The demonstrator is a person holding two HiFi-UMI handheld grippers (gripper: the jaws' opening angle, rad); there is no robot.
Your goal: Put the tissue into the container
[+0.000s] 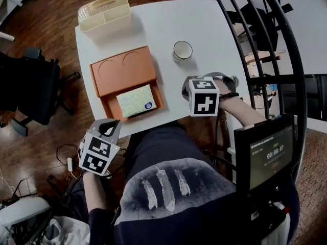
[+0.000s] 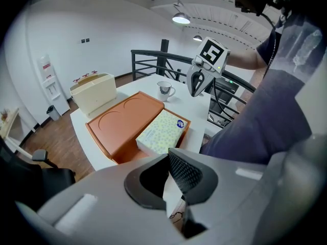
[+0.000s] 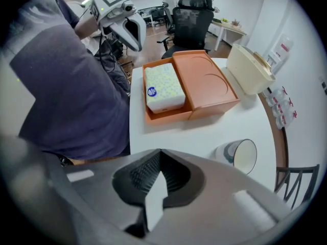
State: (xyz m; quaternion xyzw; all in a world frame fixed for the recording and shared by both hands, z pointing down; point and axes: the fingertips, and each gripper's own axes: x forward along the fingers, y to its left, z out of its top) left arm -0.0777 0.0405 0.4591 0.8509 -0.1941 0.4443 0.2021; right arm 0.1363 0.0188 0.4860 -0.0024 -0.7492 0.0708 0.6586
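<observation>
In the open half of the orange container [image 1: 122, 69], the tissue box [image 1: 136, 100] lies flat, as the task wants. The left tongs [image 2: 167, 156] and right tongs [image 3: 160, 153] are clenched empty, well apart from it; no further move shows as needed.

White worktop [image 1: 214, 29]. Container [image 1: 122, 68] orange all over. Tissue box [image 1: 136, 101] pale yellow-green with fine speckled print and a blue round mark at one corner. Basket [image 1: 103, 15] cream. Mug [image 1: 182, 50] white, grey band outside. Left gripper [image 2: 167, 160] and right gripper [image 3: 159, 160] grey; fingers [image 2: 186, 171] black, ribbed; cubes [image 1: 204, 97] white with black square markers. Floor [image 1: 46, 14] dark brown wood. Shirt [image 1: 153, 152] navy, pale feather print.
</observation>
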